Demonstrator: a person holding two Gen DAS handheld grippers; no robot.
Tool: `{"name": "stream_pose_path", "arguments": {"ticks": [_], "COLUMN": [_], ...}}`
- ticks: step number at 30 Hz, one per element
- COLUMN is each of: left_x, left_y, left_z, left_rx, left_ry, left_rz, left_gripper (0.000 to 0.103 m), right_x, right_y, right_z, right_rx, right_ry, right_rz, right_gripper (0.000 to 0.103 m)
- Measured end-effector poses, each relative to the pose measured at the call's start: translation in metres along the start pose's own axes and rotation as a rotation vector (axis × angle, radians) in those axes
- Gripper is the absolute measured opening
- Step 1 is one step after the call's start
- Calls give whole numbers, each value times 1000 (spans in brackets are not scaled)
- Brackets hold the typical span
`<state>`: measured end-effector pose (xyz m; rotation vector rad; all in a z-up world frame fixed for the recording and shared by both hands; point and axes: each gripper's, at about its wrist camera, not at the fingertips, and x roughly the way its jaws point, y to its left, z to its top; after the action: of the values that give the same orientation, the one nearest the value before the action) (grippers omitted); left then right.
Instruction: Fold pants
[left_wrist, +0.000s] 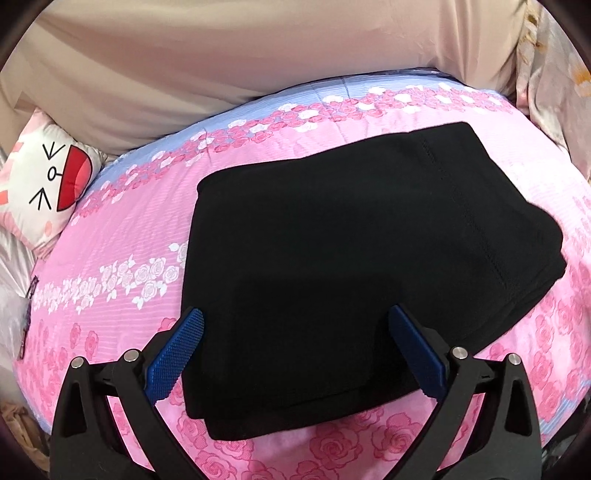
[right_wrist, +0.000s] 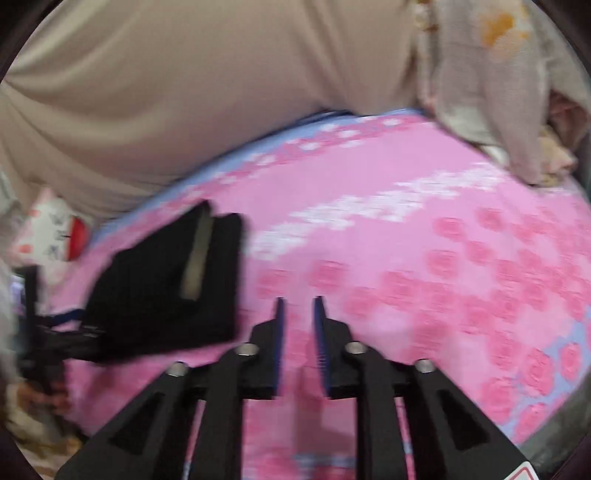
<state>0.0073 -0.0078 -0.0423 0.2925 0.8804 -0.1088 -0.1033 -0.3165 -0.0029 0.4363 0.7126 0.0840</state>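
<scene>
The black pants (left_wrist: 351, 258) lie folded into a thick rectangle on the pink rose bedspread (left_wrist: 110, 229). My left gripper (left_wrist: 295, 317) hovers over their near edge, its blue pads (left_wrist: 177, 354) spread wide on either side of the cloth and pressing on nothing. In the blurred right wrist view the same pants (right_wrist: 162, 288) sit at the left with a pale strip across the top. My right gripper (right_wrist: 299, 300) is off to their right over bare bedspread (right_wrist: 406, 266). Its jaws stand a narrow gap apart with nothing between them.
A beige cloth (left_wrist: 221, 74) rises along the far side of the bed. A white cartoon-face pillow (left_wrist: 48, 177) lies at the left edge. Pale flowered fabric (right_wrist: 498, 92) is heaped at the far right corner. The bedspread stretches wide to the right of the pants.
</scene>
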Motion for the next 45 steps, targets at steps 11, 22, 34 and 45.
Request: {"name": "stream_pose_path", "arguments": {"ticks": [11,22,34,45], "left_x": [-22,-35,6,15], "left_y": [18,-86,-74,-42], "left_z": [-8,-5,43,45], "left_rx": [-5,300,83,-9], "left_ry": [-20,-107,-69,-12], "left_rz": [-75,-245,-421,-571], "left_gripper": [98,98,42,44], "right_x": [77,114,133,139], "right_y": [57,45,27,14], "right_z": [38,49,65,68], "right_rx": [-197,10,103,4], "right_ry": [117,304,373,398], "right_rz": [11,392,585,454], "right_gripper": [33,5,12,14]}}
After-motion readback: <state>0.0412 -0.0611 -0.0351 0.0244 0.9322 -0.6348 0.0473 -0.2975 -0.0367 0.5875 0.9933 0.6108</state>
